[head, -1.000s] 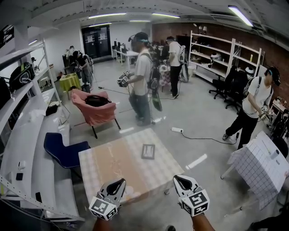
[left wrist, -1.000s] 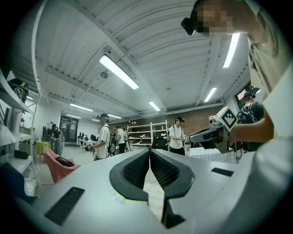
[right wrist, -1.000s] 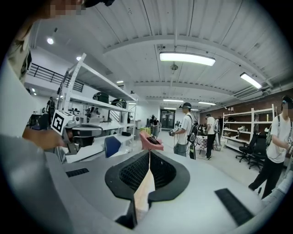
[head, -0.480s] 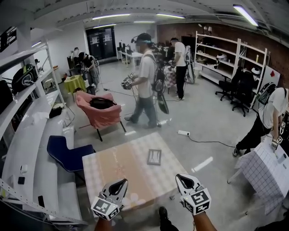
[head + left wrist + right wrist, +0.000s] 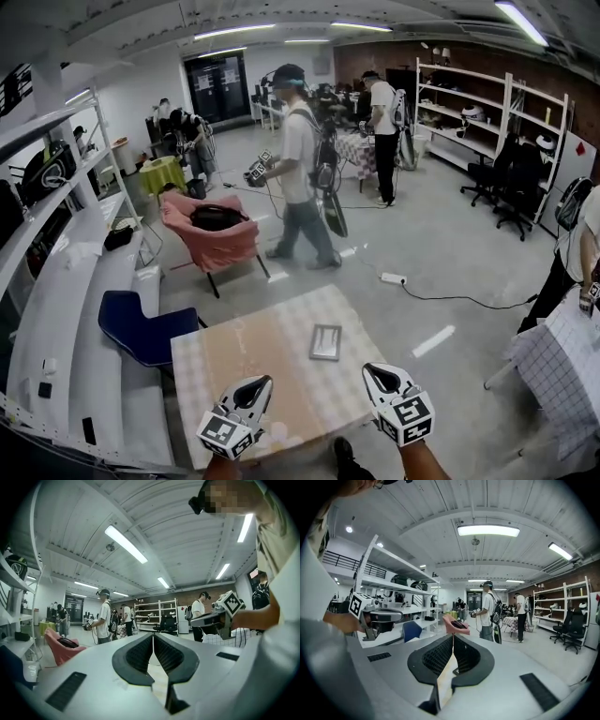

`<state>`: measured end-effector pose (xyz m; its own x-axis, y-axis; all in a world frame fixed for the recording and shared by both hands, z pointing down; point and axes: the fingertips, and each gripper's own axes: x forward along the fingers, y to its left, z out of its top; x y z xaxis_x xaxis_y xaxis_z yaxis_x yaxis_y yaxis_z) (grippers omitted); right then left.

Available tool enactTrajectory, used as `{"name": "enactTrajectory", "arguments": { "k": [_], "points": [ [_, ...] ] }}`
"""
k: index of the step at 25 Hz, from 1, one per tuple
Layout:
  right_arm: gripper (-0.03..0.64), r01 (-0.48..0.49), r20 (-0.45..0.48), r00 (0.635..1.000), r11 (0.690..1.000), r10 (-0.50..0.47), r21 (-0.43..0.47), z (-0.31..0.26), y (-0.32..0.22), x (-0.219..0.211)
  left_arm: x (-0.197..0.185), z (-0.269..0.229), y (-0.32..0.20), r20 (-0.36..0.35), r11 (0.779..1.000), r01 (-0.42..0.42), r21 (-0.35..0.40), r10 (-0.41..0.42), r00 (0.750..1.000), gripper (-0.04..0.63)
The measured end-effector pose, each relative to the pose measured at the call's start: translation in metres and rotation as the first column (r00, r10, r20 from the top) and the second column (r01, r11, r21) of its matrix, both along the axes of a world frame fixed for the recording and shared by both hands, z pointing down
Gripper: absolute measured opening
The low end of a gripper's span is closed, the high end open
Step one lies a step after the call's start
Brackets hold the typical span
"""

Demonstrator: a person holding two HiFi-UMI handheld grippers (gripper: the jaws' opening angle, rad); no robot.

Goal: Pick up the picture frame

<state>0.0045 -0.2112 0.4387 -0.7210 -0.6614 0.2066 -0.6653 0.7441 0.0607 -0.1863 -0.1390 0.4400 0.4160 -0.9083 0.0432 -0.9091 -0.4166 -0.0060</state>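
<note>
Left gripper [image 5: 153, 635]: jaws pressed together tip to tip, nothing between them. Right gripper [image 5: 453, 636]: same, jaws closed, nothing held. In the gap under its closed tips we see only pale cloth.

In the head view both sit low and side by side, well apart from each other, tips pointing away from us. They hang over the near edge of the table [image 5: 234, 352]. The table wears a checked cloth with a plain tan band down the middle.

The picture frame [image 5: 325, 341] lies flat on that cloth, right of centre. It sits ahead of the grippers and between their lines, nearer the right one, and touches neither. It has a grey border and a pale inside.

Outward from the table:
- A dark shoe [image 5: 342, 455] is on the floor at the near edge, between the grippers.
- A blue chair [image 5: 141, 323] stands just left of the table.
- A pink-covered chair [image 5: 214, 236] stands further back, with a dark bag [image 5: 216, 217] on its seat.
- A person in a white T-shirt [image 5: 298, 159], wearing a headset, is in mid-stride beyond the table and holds marker-cube grippers.
- A white power strip [image 5: 392, 278] lies on the floor to the right, with its cable trailing off.
- White shelving [image 5: 56, 281] runs along the left wall.
- A second table with a grid cloth [image 5: 562, 375] is at the right edge.
</note>
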Motion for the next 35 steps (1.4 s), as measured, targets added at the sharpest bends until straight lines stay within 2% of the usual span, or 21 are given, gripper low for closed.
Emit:
{"name": "enactTrajectory", "arguments": {
  "k": [11,19,27,35],
  "points": [
    [0.026,0.018,-0.028,0.999,0.997,-0.020,-0.078,0.043,-0.088,-0.015,-0.008,0.037,-0.094,-0.050,0.996,0.021,-0.087,-0.026,0.998,0.018],
    [0.026,0.019,-0.063,0.998,0.988,-0.029,-0.151,0.090,-0.143,-0.031,-0.020,0.083,-0.153,-0.097,0.983,0.037,-0.178,-0.055,0.994,0.018],
    [0.026,0.014,-0.083,0.996,0.977,-0.033,-0.213,0.131,-0.188,-0.039,-0.017,0.133,-0.204,-0.109,0.961,0.039,-0.275,-0.072,0.992,0.018],
    [0.028,0.005,-0.104,0.994,0.955,-0.037,-0.297,0.187,-0.221,-0.049,-0.013,0.190,-0.246,-0.113,0.923,0.027,-0.383,-0.076,0.991,0.020]
  ]
}}
